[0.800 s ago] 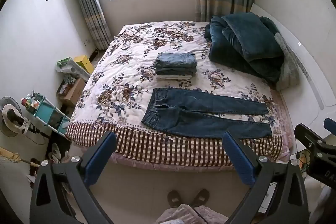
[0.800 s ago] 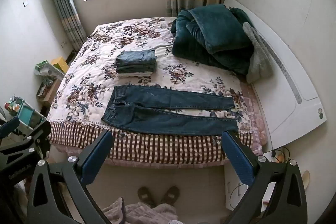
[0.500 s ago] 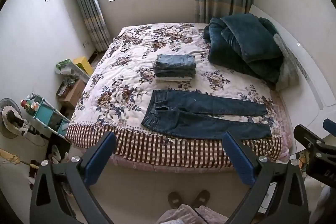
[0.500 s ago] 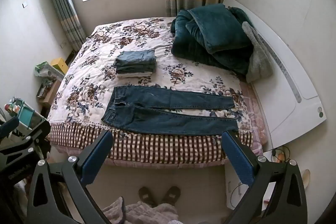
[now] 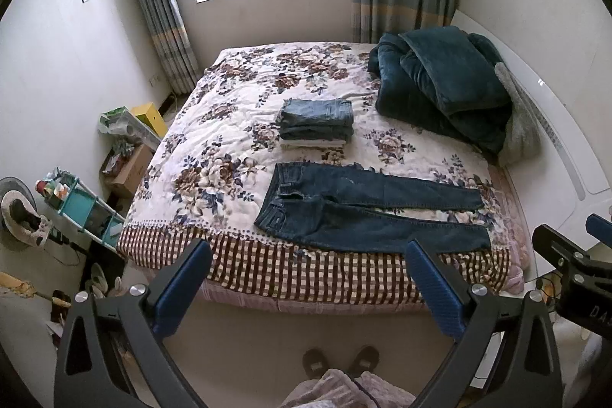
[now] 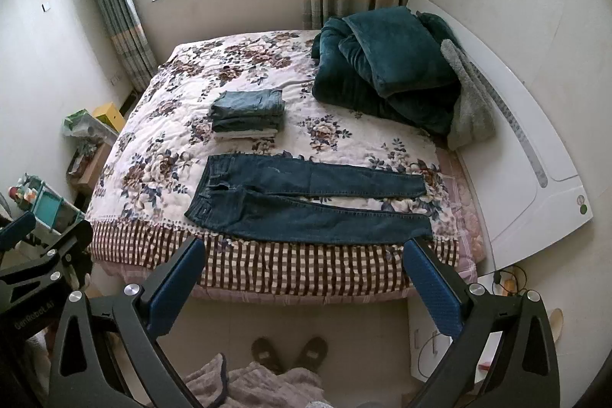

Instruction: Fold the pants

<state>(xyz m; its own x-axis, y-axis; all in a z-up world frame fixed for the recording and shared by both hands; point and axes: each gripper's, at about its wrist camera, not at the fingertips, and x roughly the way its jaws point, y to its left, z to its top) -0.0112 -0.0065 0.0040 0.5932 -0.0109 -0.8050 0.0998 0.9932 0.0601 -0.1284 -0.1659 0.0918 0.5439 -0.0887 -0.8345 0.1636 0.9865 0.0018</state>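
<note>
Dark blue jeans [image 5: 355,209] lie flat and unfolded near the front edge of the bed, waist to the left, legs spread to the right; they also show in the right wrist view [image 6: 298,201]. A stack of folded jeans [image 5: 316,123] sits behind them, also in the right wrist view [image 6: 248,115]. My left gripper [image 5: 306,278] is open and empty, held above the floor short of the bed. My right gripper [image 6: 302,274] is open and empty at about the same distance. Each gripper's body shows at the edge of the other's view.
The bed [image 5: 237,266] has a floral quilt with a checked border. A teal blanket pile [image 5: 440,86] and grey pillow lie at the right by the white headboard [image 6: 535,155]. Shelves, boxes and a fan [image 5: 15,209] crowd the left floor. Slippers [image 6: 290,354] are below.
Both grippers have drawn back and risen very slightly, so the bed looks a little smaller and lower. The jeans have not moved. Both stay open.
</note>
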